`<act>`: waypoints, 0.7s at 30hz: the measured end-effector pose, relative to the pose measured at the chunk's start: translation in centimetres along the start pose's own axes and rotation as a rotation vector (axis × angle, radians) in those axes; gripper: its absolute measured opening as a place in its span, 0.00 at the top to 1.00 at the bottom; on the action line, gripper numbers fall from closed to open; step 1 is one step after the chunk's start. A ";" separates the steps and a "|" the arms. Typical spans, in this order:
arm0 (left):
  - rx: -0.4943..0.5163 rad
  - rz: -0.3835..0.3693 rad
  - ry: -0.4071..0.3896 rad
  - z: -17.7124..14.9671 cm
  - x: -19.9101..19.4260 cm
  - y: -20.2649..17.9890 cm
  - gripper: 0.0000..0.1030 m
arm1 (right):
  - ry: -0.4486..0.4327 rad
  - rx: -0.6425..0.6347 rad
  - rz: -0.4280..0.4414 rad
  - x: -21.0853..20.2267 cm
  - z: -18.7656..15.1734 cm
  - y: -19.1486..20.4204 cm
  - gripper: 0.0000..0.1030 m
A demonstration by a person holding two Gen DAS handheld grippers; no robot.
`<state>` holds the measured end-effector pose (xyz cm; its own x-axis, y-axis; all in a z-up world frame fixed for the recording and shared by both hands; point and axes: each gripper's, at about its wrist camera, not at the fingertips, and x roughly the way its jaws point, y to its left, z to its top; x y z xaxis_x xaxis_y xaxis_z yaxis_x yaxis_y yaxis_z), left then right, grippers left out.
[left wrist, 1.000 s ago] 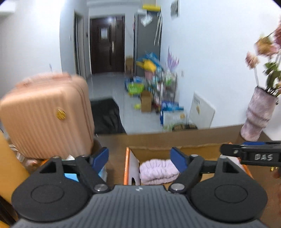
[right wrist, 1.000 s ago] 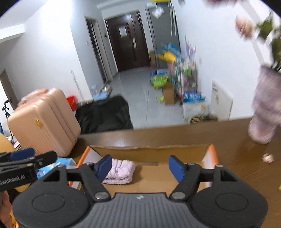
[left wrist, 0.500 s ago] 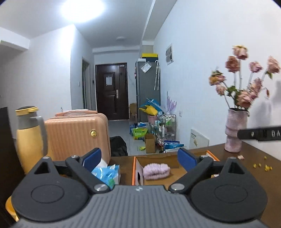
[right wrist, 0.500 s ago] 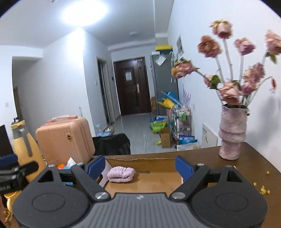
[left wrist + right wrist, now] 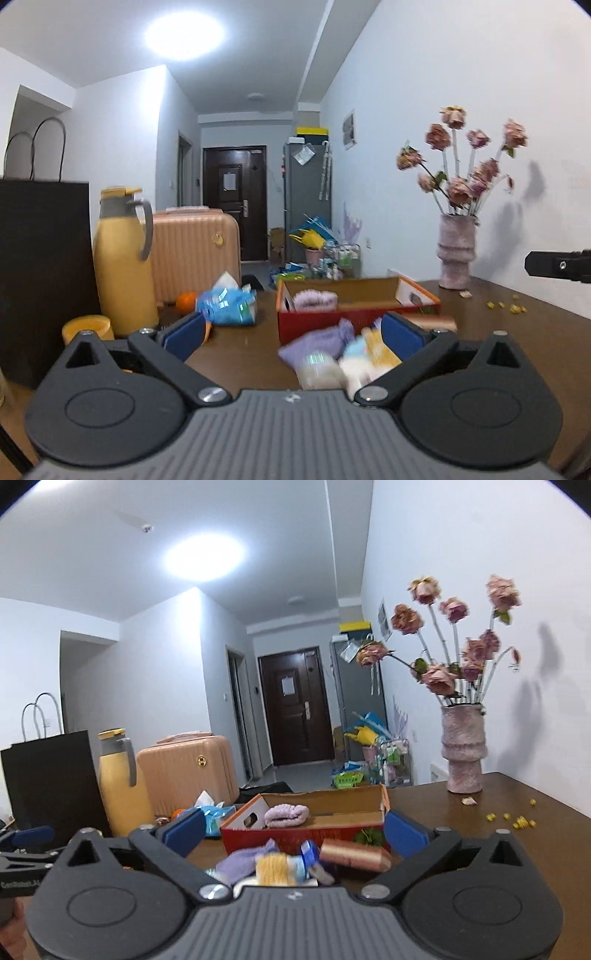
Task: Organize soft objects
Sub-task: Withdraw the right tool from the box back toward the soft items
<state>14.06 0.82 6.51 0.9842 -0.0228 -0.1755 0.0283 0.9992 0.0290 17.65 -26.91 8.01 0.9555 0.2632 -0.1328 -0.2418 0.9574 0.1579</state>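
Both grippers are pulled way back from the open red cardboard box [image 5: 354,317] compared to a second ago. The left gripper [image 5: 291,332] and right gripper [image 5: 293,829] have jaws opening wide, holding nothing. The fluffy pink headband [image 5: 286,814] sits inside the box at frame centre; a heap of soft lilac and yellow items [image 5: 273,864] now shows low-centre on the brown worktop [image 5: 517,332].

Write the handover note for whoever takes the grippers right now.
Left gripper: jaws opening, nothing between the pads.
Right gripper: jaws opening, nothing held.
Done: one pink fluffy item lies in the red box.
Left: a pile of soft things on the table in front of the box, lilac cloth among them, plus a copper-coloured roll. Move the soft ones into the box.
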 end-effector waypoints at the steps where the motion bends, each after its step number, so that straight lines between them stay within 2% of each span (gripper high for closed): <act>1: 0.005 -0.004 -0.003 -0.8 -1.0 0.0 0.00 | 0.006 -0.012 -0.006 -1.0 -1.0 0.2 0.00; 4: 0.029 0.018 -0.002 -3.7 -3.6 -0.2 0.00 | 0.028 -0.001 -0.036 -3.4 -4.5 0.4 0.00; 9: 0.005 -0.038 0.092 -7.2 -6.0 -0.7 0.00 | 0.037 -0.071 -0.045 -6.8 -8.8 1.9 0.00; 12: 0.003 -0.071 0.132 -8.1 -6.2 -1.2 0.00 | 0.064 -0.067 -0.022 -8.0 -9.9 2.6 0.00; 14: 0.019 -0.061 0.116 -7.9 -6.2 -1.6 0.00 | 0.077 -0.060 0.003 -8.1 -10.2 2.8 0.00; 21: 0.024 -0.074 0.117 -7.6 -5.3 -2.2 0.00 | 0.092 -0.065 -0.011 -7.5 -10.1 2.8 0.01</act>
<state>7.46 -0.96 -0.09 0.9522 -0.0910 -0.2916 0.1056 0.9938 0.0347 8.08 -25.03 -0.47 0.9393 0.2600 -0.2241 -0.2450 0.9651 0.0926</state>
